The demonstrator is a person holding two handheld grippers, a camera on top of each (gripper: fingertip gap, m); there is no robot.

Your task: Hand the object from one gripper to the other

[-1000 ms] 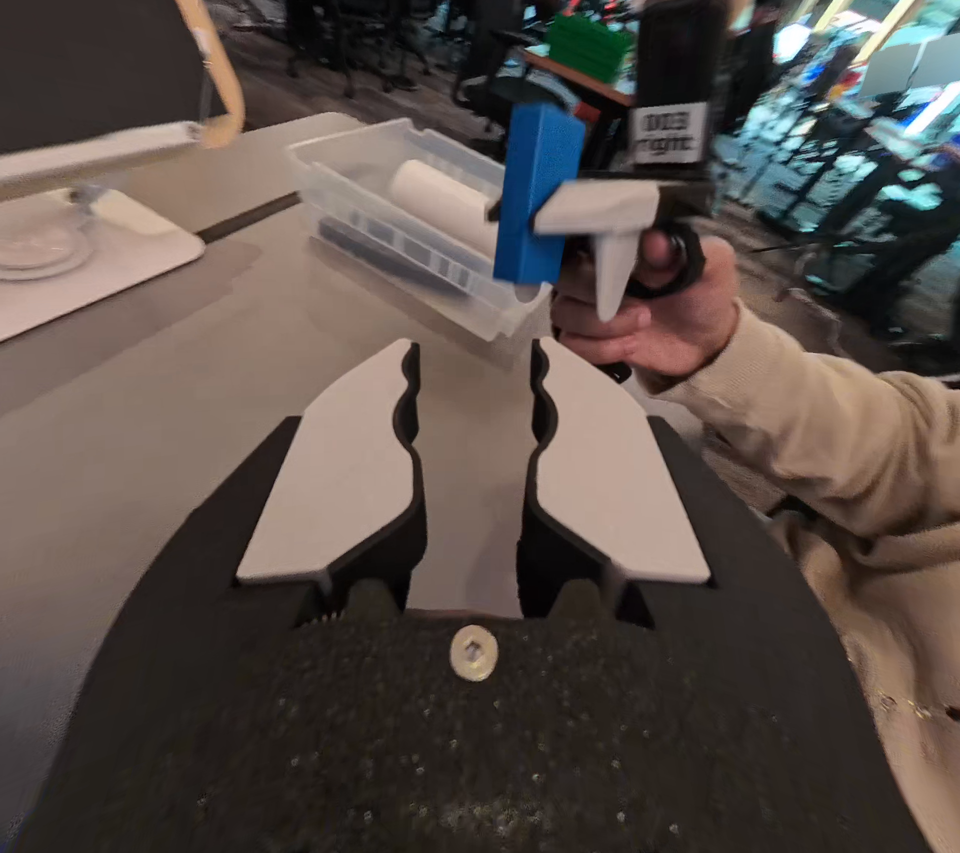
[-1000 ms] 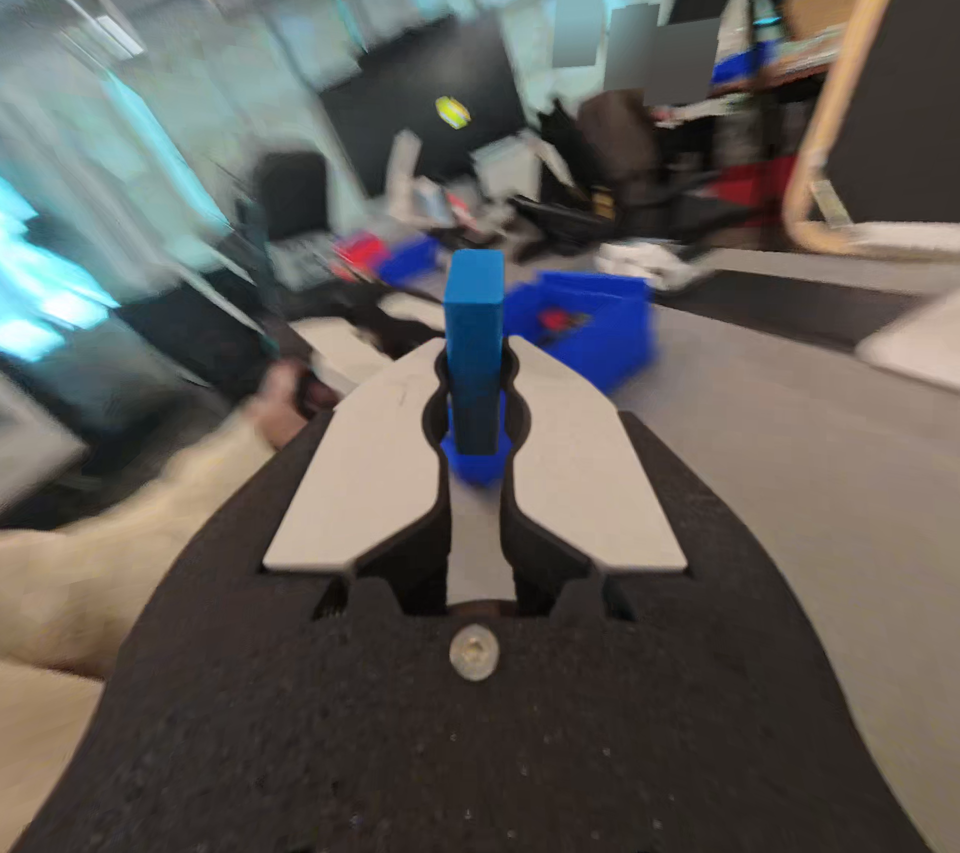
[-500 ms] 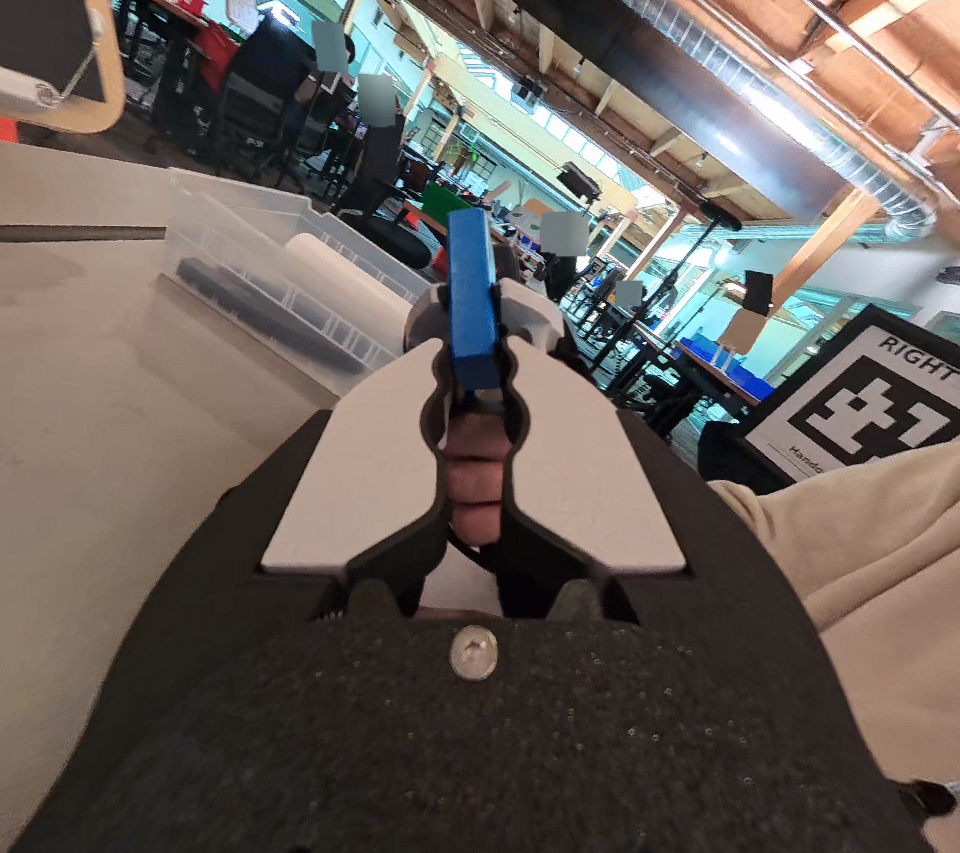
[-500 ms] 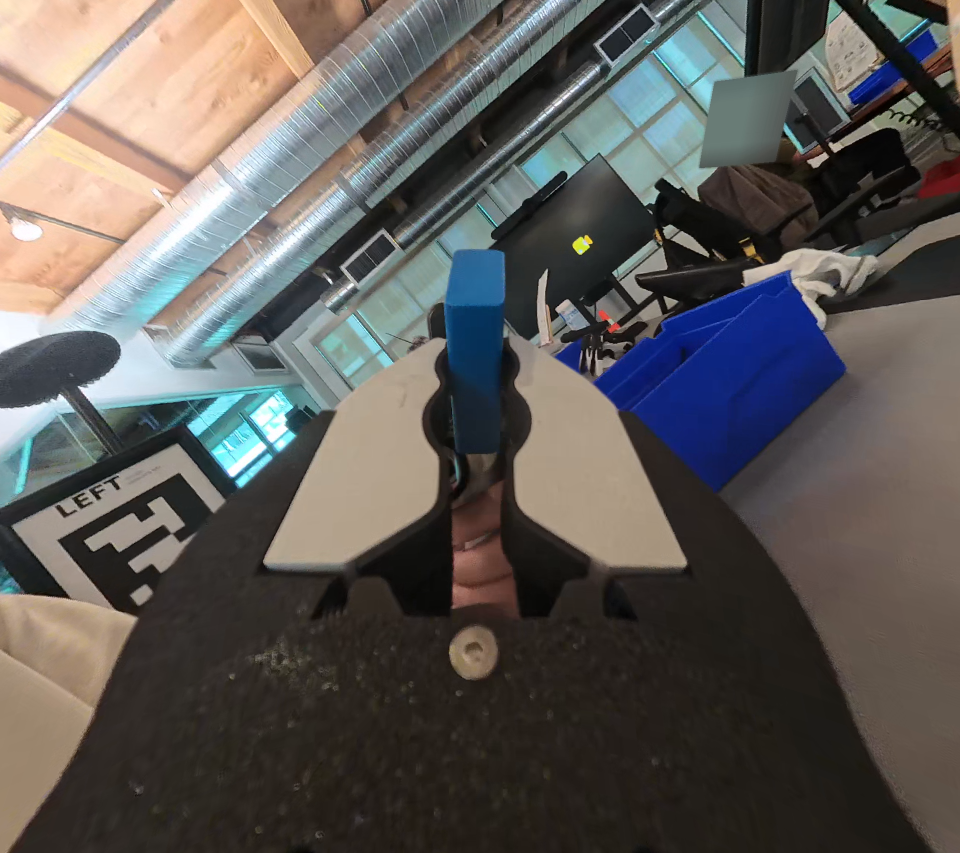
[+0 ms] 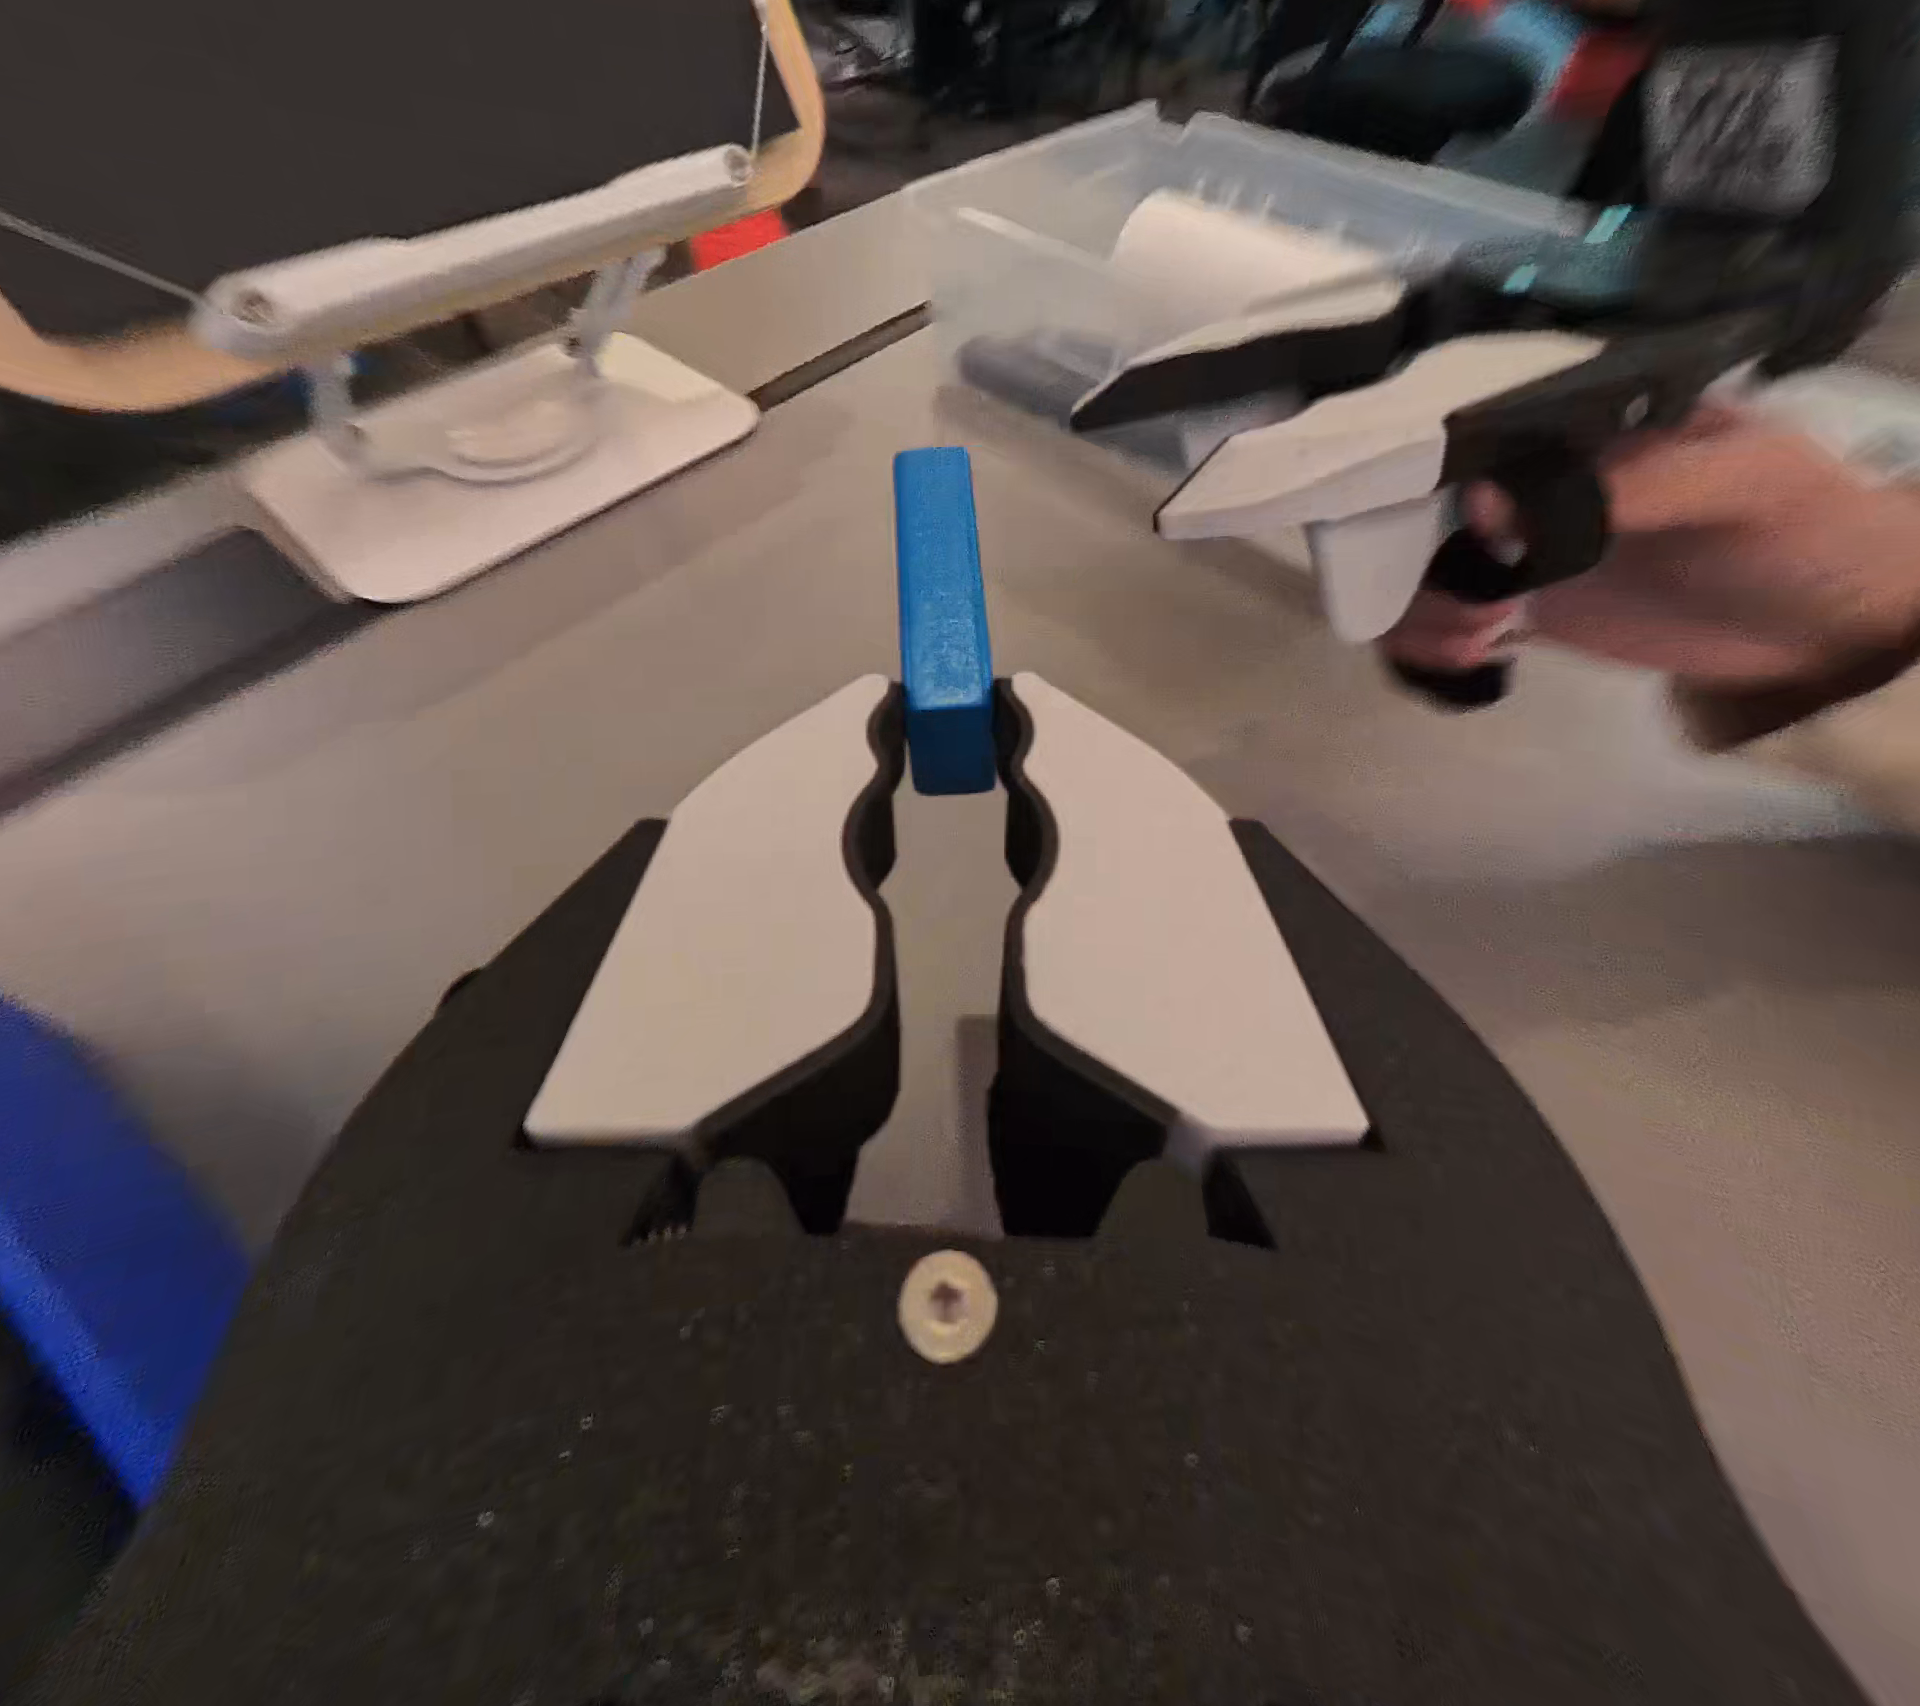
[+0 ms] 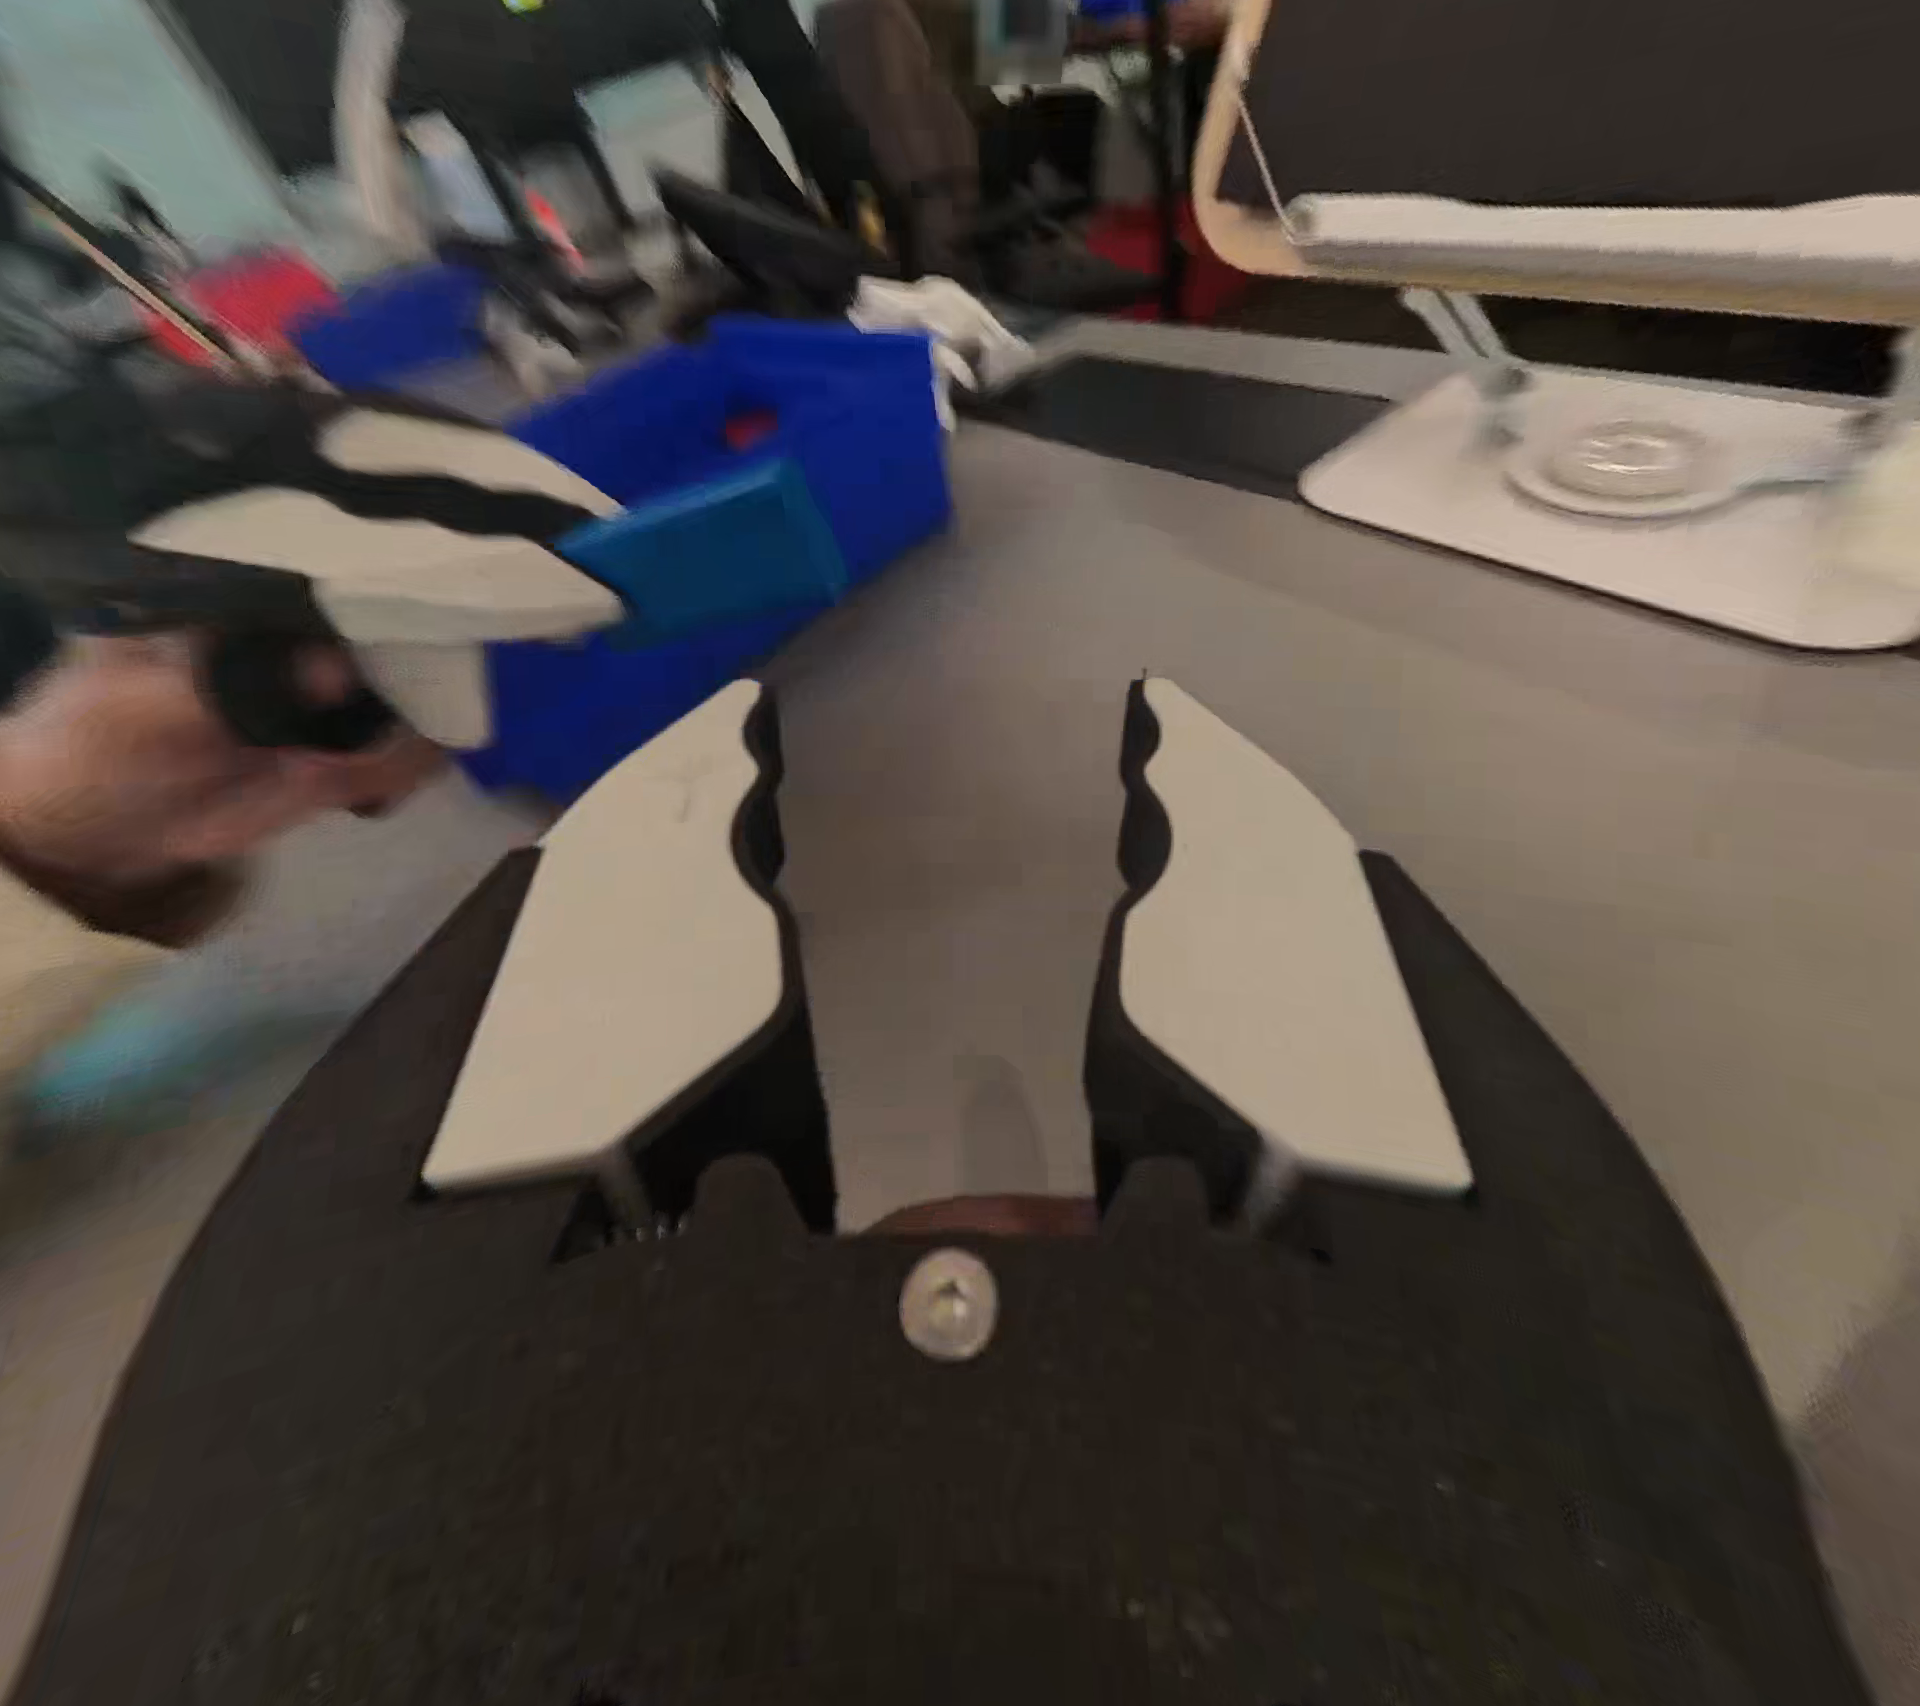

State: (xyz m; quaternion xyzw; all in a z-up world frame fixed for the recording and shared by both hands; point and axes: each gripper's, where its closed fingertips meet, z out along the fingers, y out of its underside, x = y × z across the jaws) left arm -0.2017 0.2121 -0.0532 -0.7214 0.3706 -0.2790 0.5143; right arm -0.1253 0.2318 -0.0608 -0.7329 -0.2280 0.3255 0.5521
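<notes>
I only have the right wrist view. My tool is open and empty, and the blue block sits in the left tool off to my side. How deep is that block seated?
Observer: Shallow. The left wrist view shows the left tool pinching only the near end of the blue block at its very tips. The rest juts forward.
Operator: Is there anything beside my tool that I can't see?
Observer: Yes. A clear bin stands on the table just beyond the right tool, with a white roll inside it.
</notes>
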